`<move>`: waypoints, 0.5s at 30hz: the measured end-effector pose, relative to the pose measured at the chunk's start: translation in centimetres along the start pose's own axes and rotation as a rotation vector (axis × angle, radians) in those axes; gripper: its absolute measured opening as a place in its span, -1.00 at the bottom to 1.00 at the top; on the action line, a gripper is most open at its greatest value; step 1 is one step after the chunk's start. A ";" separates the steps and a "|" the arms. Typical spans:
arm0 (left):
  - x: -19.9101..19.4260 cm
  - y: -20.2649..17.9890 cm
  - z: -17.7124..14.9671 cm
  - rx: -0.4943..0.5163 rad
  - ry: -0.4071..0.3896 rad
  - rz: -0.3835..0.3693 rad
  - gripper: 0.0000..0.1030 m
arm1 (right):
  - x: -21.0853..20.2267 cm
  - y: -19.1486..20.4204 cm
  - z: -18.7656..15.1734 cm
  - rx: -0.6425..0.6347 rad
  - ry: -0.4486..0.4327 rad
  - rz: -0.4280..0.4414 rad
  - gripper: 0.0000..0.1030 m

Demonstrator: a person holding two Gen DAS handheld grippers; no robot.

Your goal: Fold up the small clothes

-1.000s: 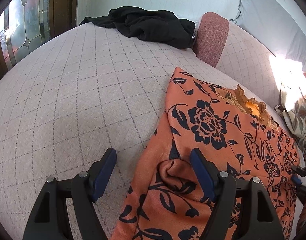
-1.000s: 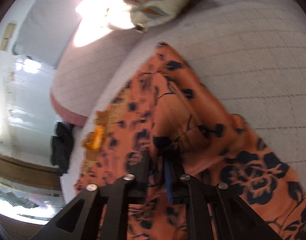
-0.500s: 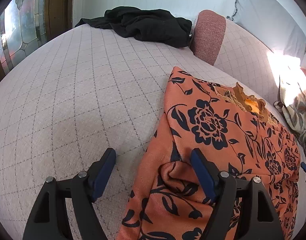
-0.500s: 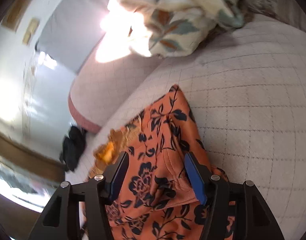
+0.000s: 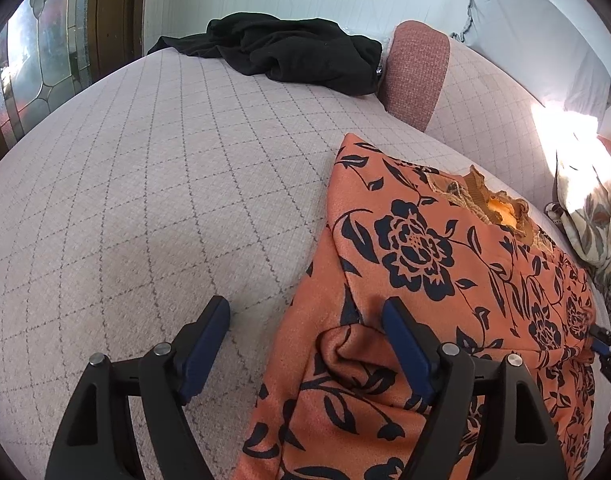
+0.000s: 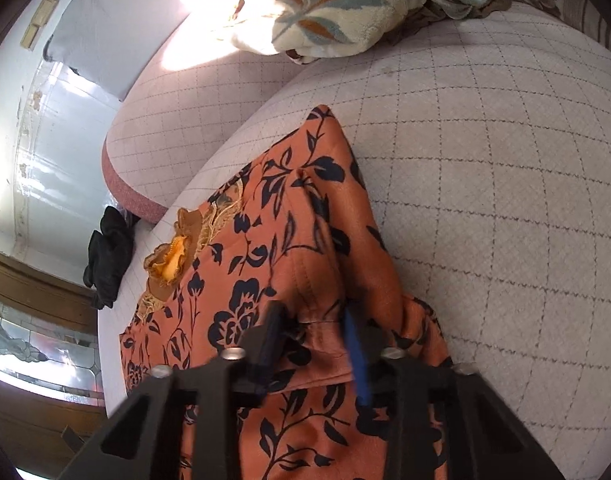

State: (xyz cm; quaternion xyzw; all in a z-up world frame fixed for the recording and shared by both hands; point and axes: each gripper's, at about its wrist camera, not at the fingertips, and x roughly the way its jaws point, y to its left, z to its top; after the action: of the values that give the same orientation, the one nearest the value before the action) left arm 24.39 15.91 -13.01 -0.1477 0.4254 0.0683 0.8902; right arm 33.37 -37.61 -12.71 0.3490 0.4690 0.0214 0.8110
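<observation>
An orange garment with black flowers lies spread on the quilted bedcover, its frilled neckline toward the back. My left gripper is open astride the garment's left edge. One finger hangs over bare cover, the other over the cloth, and a rumpled fold lies loose between them. In the right wrist view the same garment runs away from my right gripper. That gripper's jaws are closing, and a raised fold of the orange cloth is pinched between the blue pads.
A black garment lies crumpled at the far end of the bed beside a pink-ended bolster. A leaf-patterned blanket is heaped by the pillows in bright sun. A stained-glass door stands to the left.
My right gripper opened wide over the garment's right side, rolled and shifted a little, then closed on a fold of cloth. The left gripper and the cloth under it stayed put.
</observation>
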 end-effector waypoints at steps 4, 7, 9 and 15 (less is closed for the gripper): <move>0.0 0.0 0.0 0.006 0.001 0.000 0.54 | -1.5 0.6 0.3 -0.050 -0.012 -0.022 -0.84; 0.1 0.0 0.0 0.015 0.002 -0.006 0.55 | -2.5 1.6 0.9 -0.140 -0.025 -0.086 -0.84; 0.1 0.0 0.0 0.024 0.005 -0.007 0.56 | -2.5 1.6 1.4 -0.154 -0.004 -0.102 -0.84; 0.4 -0.2 0.1 0.055 0.017 0.000 0.60 | -1.8 0.0 1.5 -0.191 0.083 -0.156 -0.81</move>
State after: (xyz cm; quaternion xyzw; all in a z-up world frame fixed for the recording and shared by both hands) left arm 24.78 15.73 -13.15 -0.1237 0.4345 0.0550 0.8904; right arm 33.52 -39.04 -10.88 0.2313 0.5237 0.0173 0.8197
